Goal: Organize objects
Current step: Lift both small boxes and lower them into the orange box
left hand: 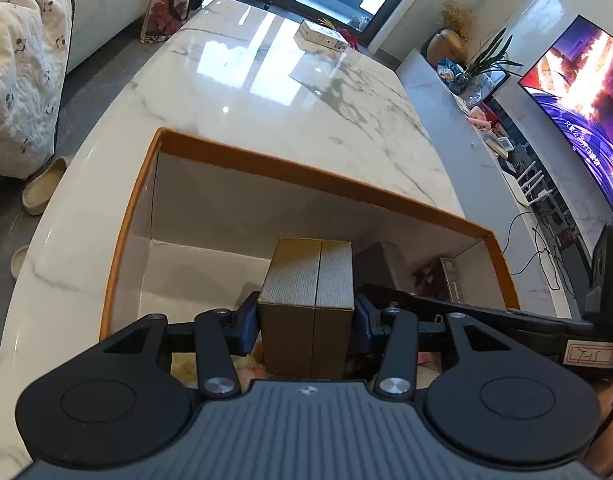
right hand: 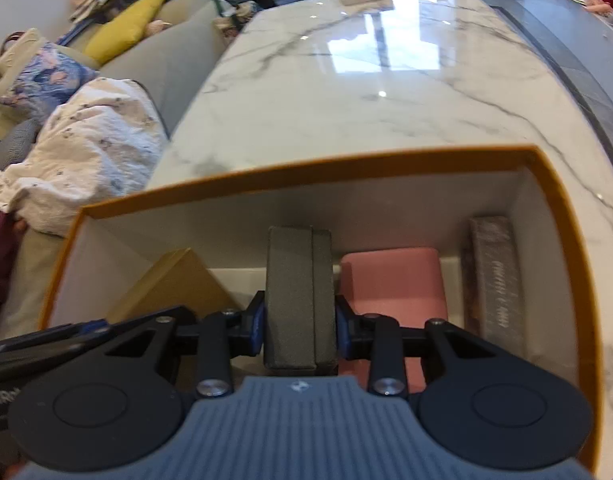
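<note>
The left gripper (left hand: 306, 316) is clamped on a tan box (left hand: 306, 280), held upright inside the orange-rimmed storage box (left hand: 314, 184) on the marble bench (left hand: 266, 92). The right gripper (right hand: 298, 320) is clamped on a dark grey box (right hand: 298, 292), upright in the same storage box, just beside a pink box (right hand: 394, 280) and near a long patterned box (right hand: 494, 276) along the wall

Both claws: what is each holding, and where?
Left claw clamps the tan cardboard box across its side faces; right claw likewise clamps the dark grey box.
</note>
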Tool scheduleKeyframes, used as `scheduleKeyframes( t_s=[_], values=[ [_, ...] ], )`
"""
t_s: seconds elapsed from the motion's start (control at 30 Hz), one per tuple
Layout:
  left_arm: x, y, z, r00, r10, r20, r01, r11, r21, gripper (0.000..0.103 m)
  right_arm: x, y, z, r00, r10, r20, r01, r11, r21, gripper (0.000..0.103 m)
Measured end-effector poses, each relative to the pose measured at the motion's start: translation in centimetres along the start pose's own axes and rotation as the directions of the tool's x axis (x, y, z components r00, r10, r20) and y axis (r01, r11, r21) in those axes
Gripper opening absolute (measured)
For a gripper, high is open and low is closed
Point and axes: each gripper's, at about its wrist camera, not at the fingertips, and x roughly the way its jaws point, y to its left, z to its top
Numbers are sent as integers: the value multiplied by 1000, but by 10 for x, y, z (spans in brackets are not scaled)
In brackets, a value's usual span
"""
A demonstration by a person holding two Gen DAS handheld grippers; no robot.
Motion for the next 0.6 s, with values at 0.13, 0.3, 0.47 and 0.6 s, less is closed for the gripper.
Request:
scheduleKeyframes(
  t_s=[0.13, 0.3, 0.47, 0.6],
  values=[
    [-3, 1, 0, 1000, 3, 13, -3, 1000, -19, 53, -3, -9, -1, 1000, 14, -2, -14, 999, 31, 35],
    [-6, 4, 5, 998, 13, 57, -10, 998, -61, 53, -5, -9, 6, 993, 114, 13, -114, 988, 103, 36],
    [-6, -1, 9, 995, 60, 79, -56, 997, -46, 53, 17, -16, 11, 980, 200, -12, -192, 952, 239, 36],
    [-2, -8, 9, 993, 88, 82, -87, 996, -10, 53, 20, -17, 8, 986, 164, -22, -155, 962, 227, 43]
  ],
)
